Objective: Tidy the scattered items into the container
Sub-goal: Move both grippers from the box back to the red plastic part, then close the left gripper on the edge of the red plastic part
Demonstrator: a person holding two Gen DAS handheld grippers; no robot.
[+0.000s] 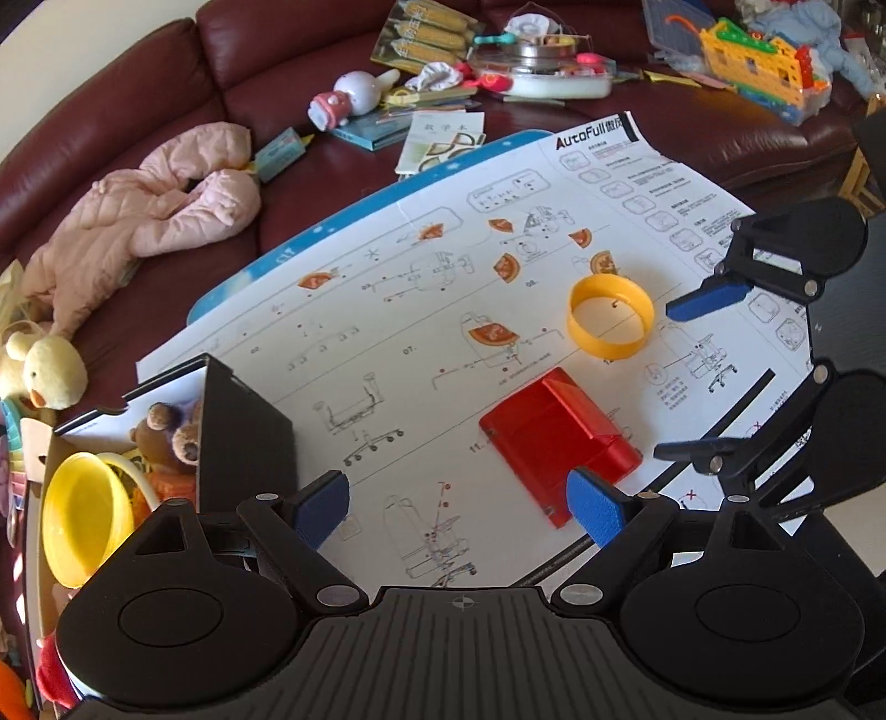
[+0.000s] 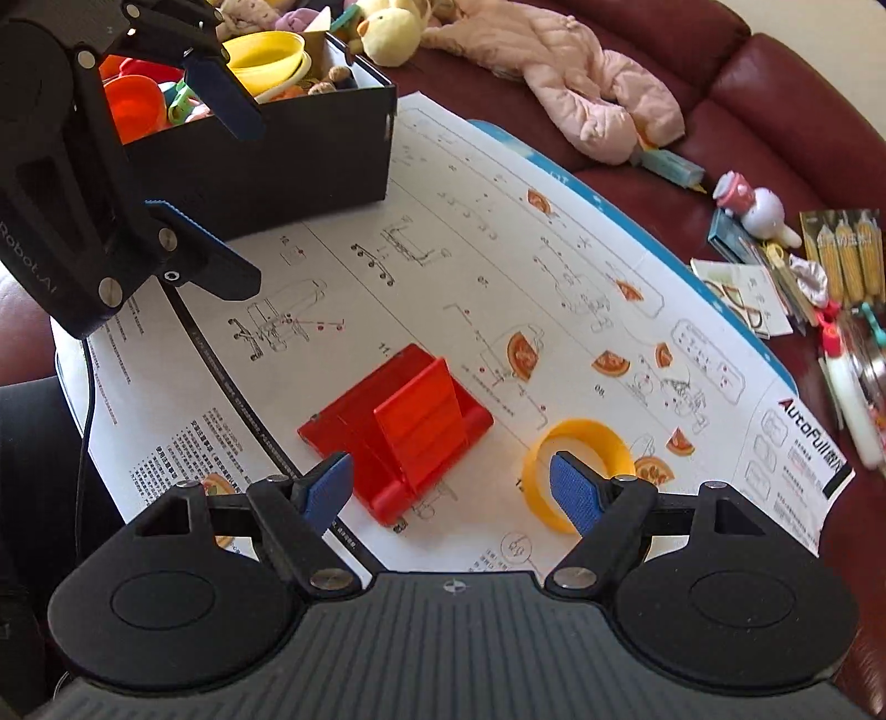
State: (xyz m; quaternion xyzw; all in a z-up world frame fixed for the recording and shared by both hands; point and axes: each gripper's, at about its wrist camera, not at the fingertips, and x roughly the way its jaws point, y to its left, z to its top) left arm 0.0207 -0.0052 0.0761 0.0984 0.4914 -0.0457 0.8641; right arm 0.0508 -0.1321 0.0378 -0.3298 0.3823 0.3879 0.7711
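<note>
A red plastic stand [image 1: 554, 437] [image 2: 398, 432] lies on a big printed instruction sheet [image 1: 387, 310] [image 2: 443, 266]. Beside it sits a yellow ring [image 1: 603, 346] [image 2: 601, 443]. Several small pizza-slice pieces [image 1: 493, 335] [image 2: 520, 354] are scattered over the sheet. A black box [image 1: 243, 437] [image 2: 266, 160] at the sheet's corner holds a yellow bowl [image 1: 83, 520] [image 2: 266, 52], a teddy and other toys. My left gripper [image 1: 458, 509] [image 2: 246, 205] is open, hovering between box and stand. My right gripper [image 2: 451, 493] [image 1: 692, 376] is open above the stand and ring, holding nothing.
The sheet rests on a blue board over a maroon sofa [image 1: 266, 66] [image 2: 775, 83]. A pink jacket [image 1: 149, 216] [image 2: 581, 94], a duck plush [image 1: 50, 371] [image 2: 387, 27], booklets, a rabbit toy [image 1: 354, 94] [image 2: 758, 207] and a block toy [image 1: 764, 61] lie around it.
</note>
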